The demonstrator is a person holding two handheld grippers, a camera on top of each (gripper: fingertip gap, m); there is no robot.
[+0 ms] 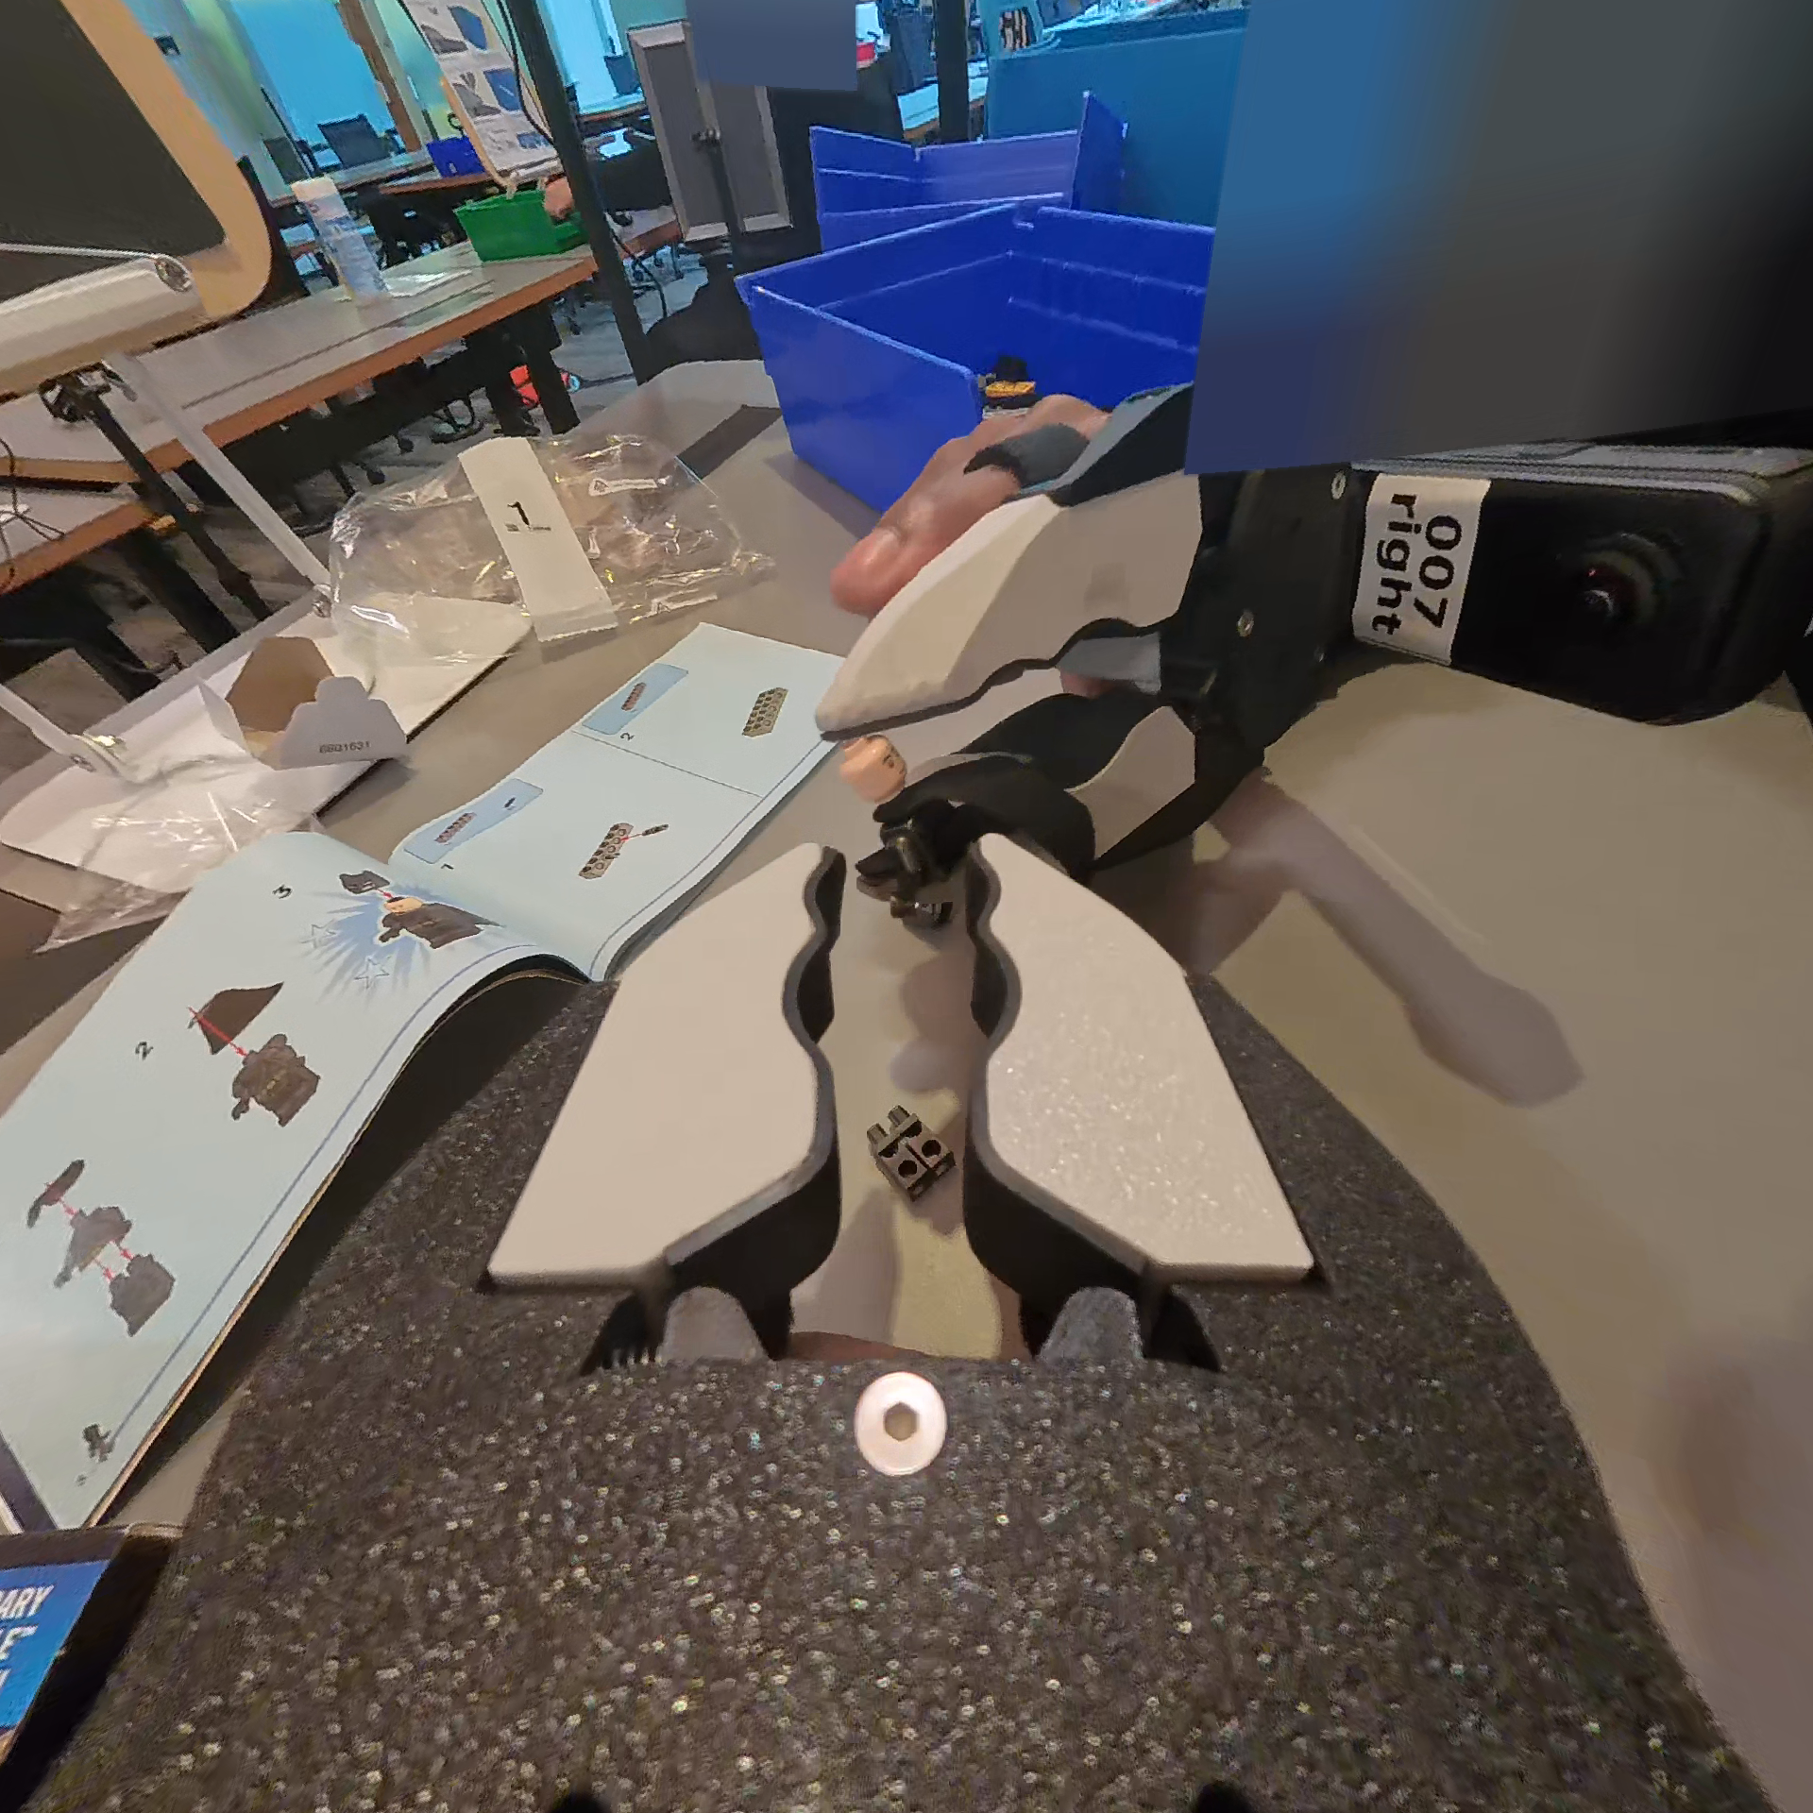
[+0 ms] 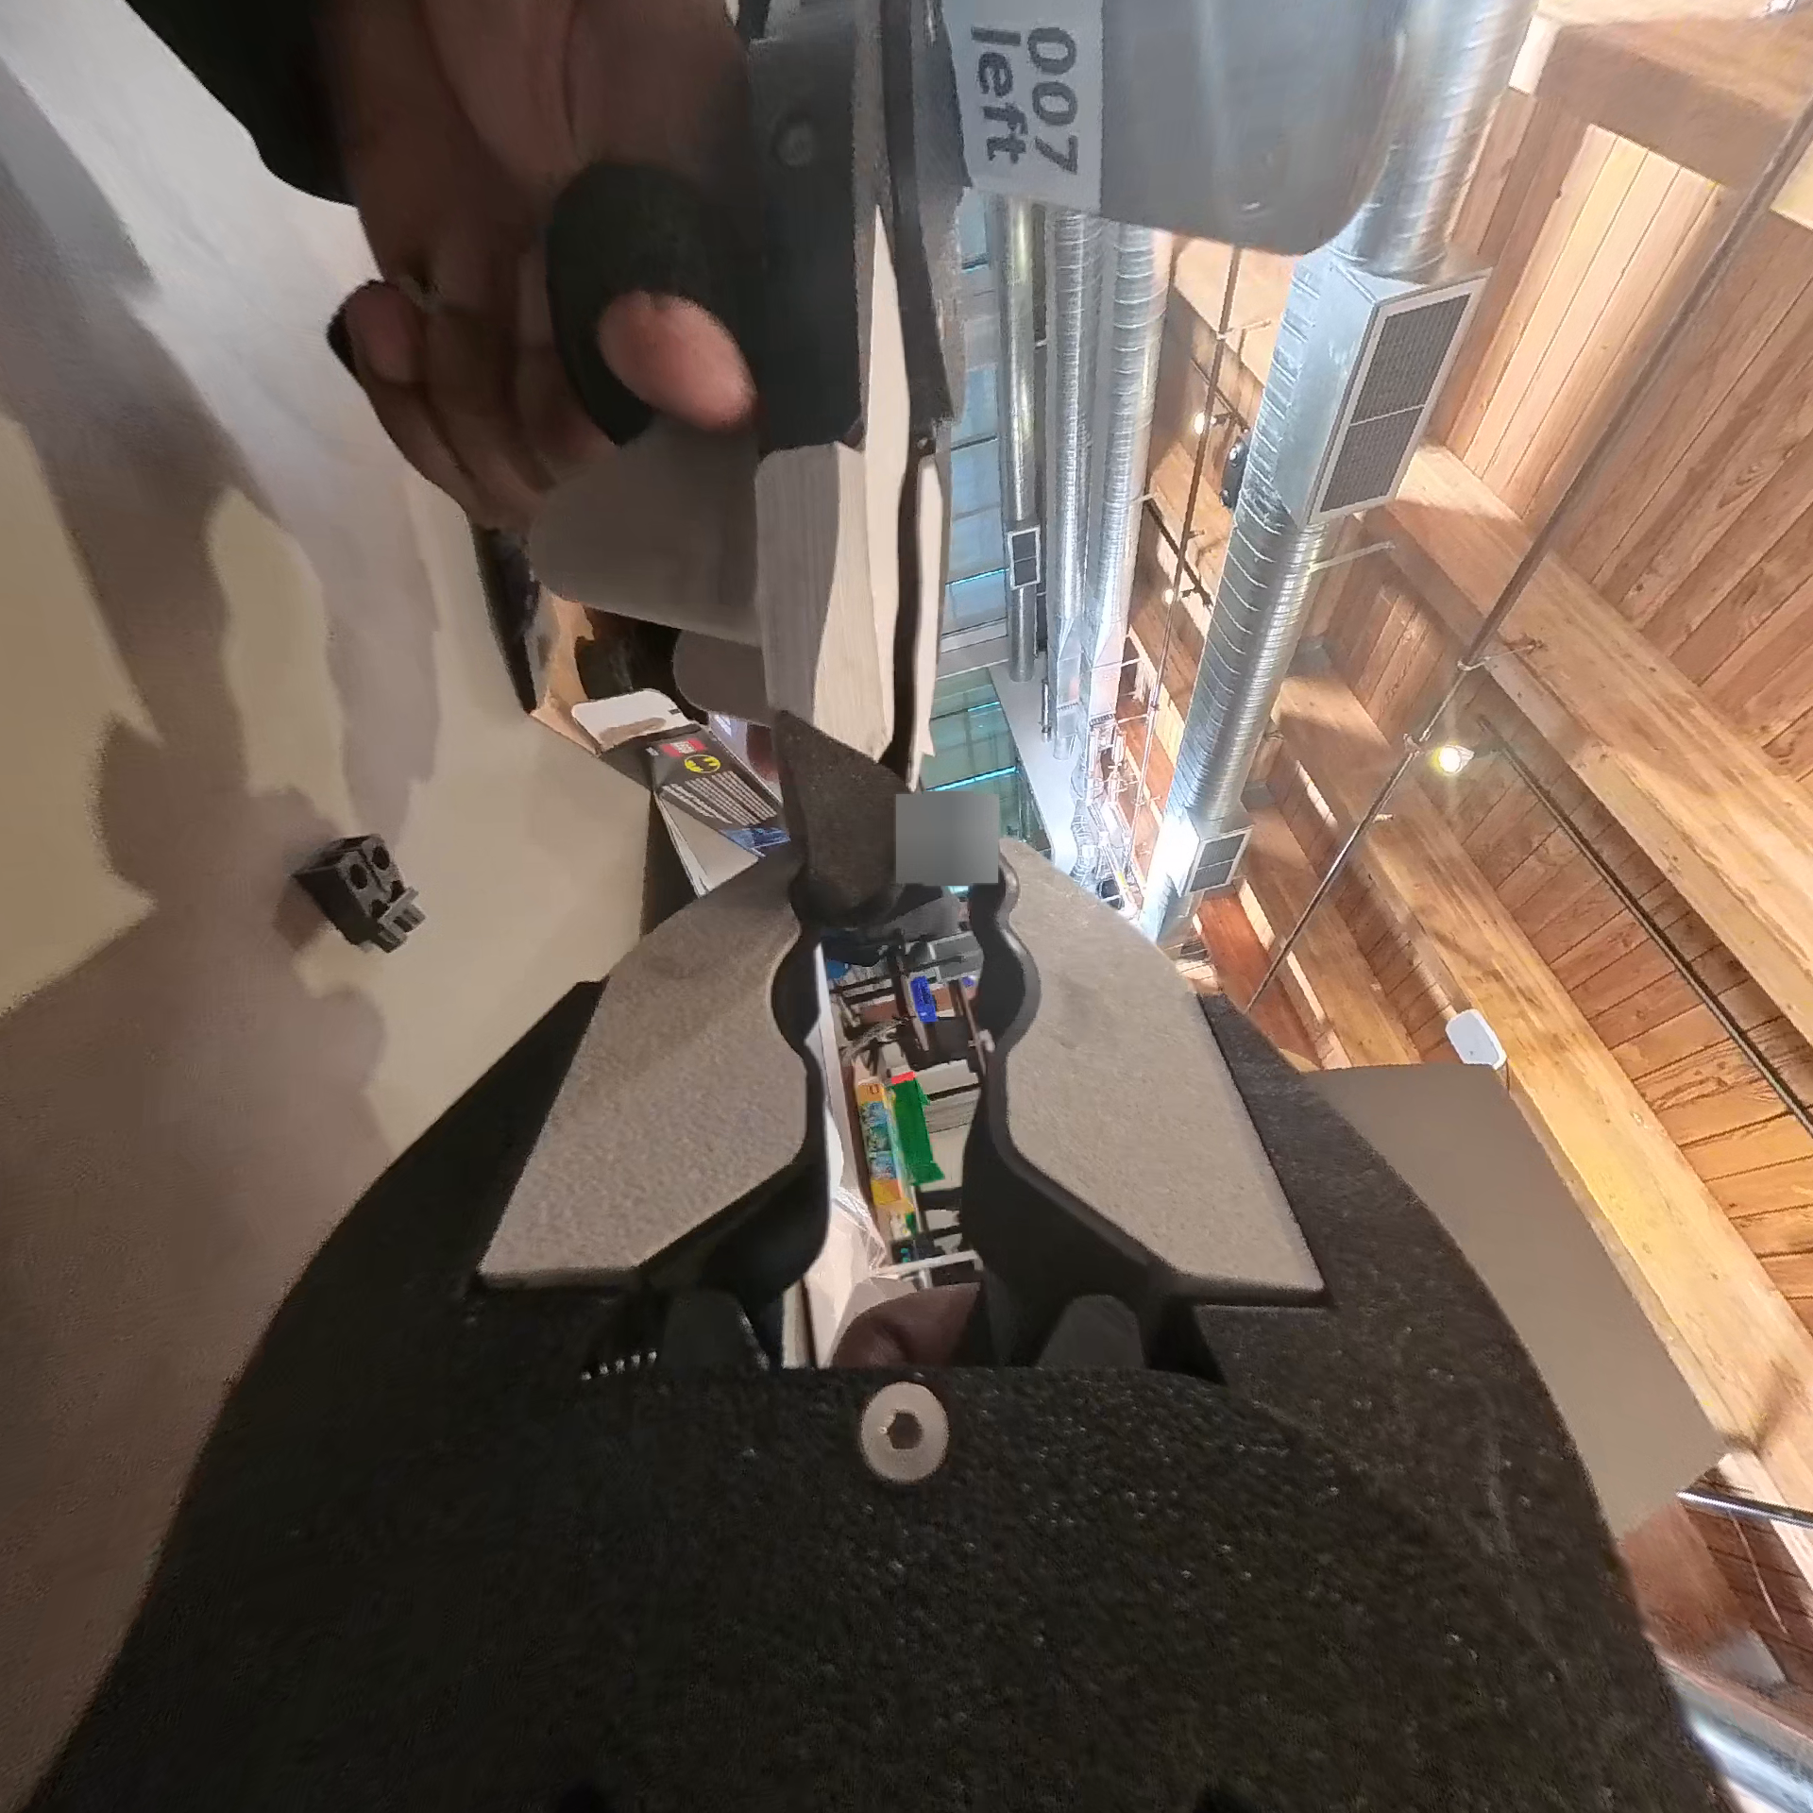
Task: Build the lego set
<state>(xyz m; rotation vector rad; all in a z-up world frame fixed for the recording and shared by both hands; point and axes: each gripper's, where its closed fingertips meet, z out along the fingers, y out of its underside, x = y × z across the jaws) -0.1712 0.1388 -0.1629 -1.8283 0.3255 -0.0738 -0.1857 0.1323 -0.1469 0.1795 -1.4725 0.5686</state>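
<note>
Minifigure [image 1: 907,834], with a cape, sits clamped in the right gripper [image 1: 863,755] above the table [image 1: 1472,883]. Left gripper [image 1: 907,883] is at its torso, right finger against it; whether it grips, I cannot tell. Black leg piece [image 1: 910,1163] lies below on the table, manual [image 1: 294,981] left.

White printed labels on both tools [image 1: 1405,561], booklet [image 1: 245,1030] step numerals (unquoted)

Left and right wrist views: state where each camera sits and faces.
Left wrist view: behind the left claw, facing forward and down over the table, booklet and blue bins; own fingers show.
Right wrist view: behind the right claw, rolled sideways, table at left, ceiling ducts at right; own fingers show.
Shared: the minifigure in the right claw, the black brick, each other's claw.
</note>
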